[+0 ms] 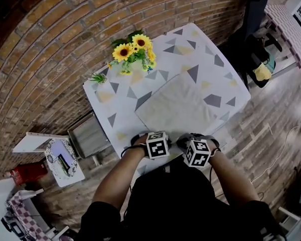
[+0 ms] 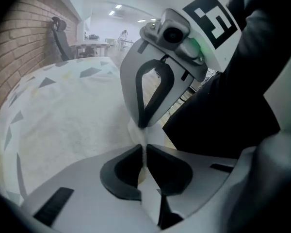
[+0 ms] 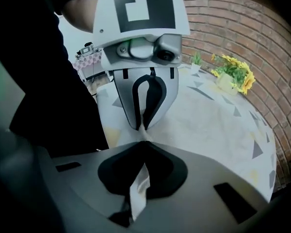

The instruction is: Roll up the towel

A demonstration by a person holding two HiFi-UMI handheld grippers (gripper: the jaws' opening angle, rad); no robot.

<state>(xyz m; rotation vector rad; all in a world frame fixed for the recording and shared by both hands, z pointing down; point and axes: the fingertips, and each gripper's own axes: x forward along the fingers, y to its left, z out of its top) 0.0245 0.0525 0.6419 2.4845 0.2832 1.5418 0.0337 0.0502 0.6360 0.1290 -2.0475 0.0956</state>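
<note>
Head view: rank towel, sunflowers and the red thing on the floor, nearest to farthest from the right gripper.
1. Towel, pinched by the right gripper.
2. Sunflowers, table's far left corner.
3. Red object, on the floor, far left.

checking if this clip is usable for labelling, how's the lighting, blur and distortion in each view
Head view: evenly lit and sharp, but the fisheye bows the courses of the brick wall. Left gripper view: dark corners, and the towel looks pale and washed out with little texture. Right gripper view: dark corners too, with the sunflowers clear and the towel edge nearest the lens soft.
</note>
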